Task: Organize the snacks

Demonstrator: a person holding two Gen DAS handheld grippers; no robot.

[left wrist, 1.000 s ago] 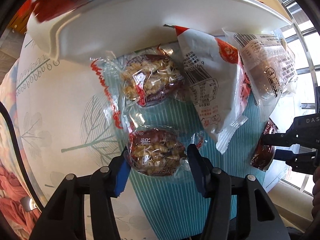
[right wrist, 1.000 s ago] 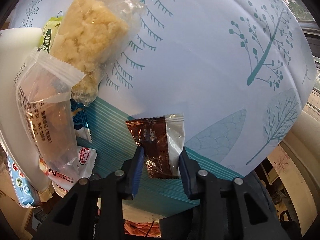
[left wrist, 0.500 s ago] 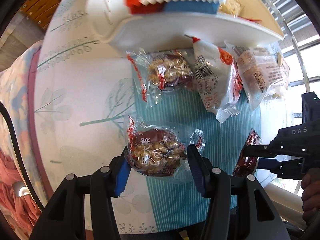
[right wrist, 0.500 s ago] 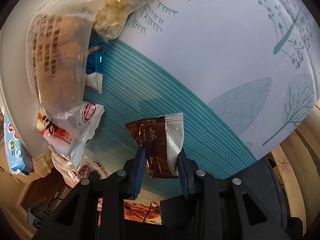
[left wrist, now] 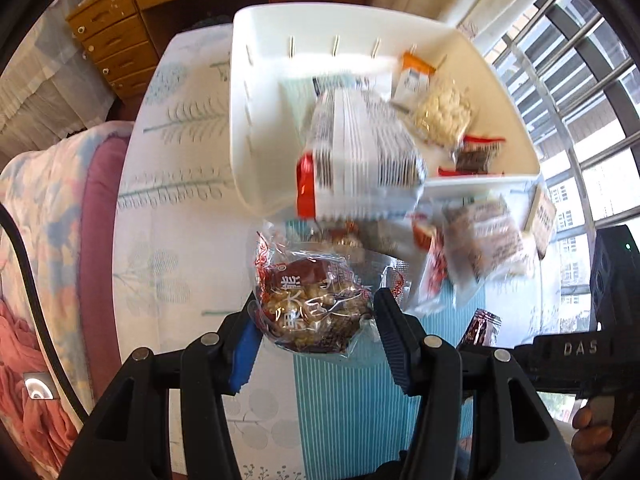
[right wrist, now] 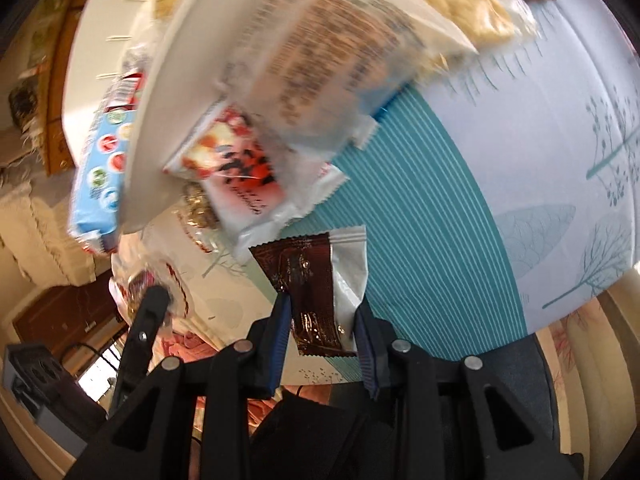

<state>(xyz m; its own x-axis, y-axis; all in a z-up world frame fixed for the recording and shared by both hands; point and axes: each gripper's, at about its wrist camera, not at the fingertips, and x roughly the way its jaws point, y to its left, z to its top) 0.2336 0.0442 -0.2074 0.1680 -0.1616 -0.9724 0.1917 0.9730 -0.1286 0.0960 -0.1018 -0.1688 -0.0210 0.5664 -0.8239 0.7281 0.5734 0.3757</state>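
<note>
Large white packet (left wrist: 360, 160) on white bin (left wrist: 256, 128) rim: motion-blurred, print unreadable. Left gripper (left wrist: 316, 320), pointing steeply down, clamps clear peanut-snack packet (left wrist: 312, 304) above table (left wrist: 172, 216). Right gripper (right wrist: 320, 320) clamps brown-and-silver sachet (right wrist: 316, 280), also lifted.

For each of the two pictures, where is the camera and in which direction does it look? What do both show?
Left wrist: on the left gripper, looking steeply down at the white bin and table; own fingers grip a nut snack; a hand shows at lower right.
Right wrist: on the right gripper, facing down along the tablecloth; own fingers grip a brown packet.
Shared: the bin, both held snacks, and each view shows the other gripper.
</note>
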